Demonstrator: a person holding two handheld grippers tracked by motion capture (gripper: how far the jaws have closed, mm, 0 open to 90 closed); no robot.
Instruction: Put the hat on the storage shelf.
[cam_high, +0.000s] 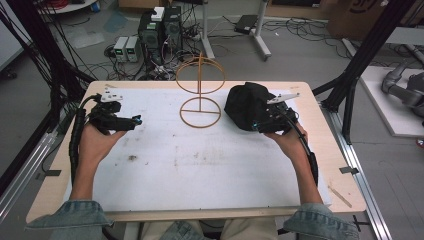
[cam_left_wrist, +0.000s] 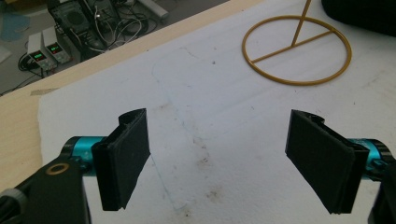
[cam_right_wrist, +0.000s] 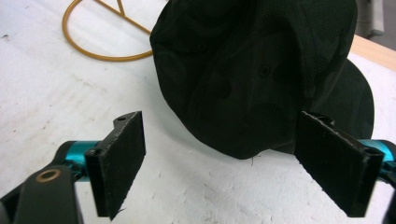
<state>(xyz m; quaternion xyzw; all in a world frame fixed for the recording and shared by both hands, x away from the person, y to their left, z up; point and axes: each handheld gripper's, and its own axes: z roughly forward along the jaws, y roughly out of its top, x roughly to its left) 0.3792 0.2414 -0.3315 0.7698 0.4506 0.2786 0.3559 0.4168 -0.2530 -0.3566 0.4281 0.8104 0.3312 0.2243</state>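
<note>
A black cap (cam_high: 246, 105) lies on the white mat, right of a gold wire stand (cam_high: 200, 90) with a ring base and a hoop on top. My right gripper (cam_high: 257, 126) sits at the cap's near edge. In the right gripper view the cap (cam_right_wrist: 261, 70) lies just ahead of the wide-apart jaws of my right gripper (cam_right_wrist: 229, 163), which stands open and touches nothing. My left gripper (cam_high: 134, 121) is at the mat's left side, pointing right. The left gripper (cam_left_wrist: 224, 163) is open over bare mat, with the stand's ring base (cam_left_wrist: 296, 50) farther ahead.
The white mat (cam_high: 175, 165) covers most of a wooden table (cam_high: 337, 165). Beyond the far edge are power supplies (cam_high: 126, 48), computer boxes and tangled cables on the floor. Black frame posts stand at both sides.
</note>
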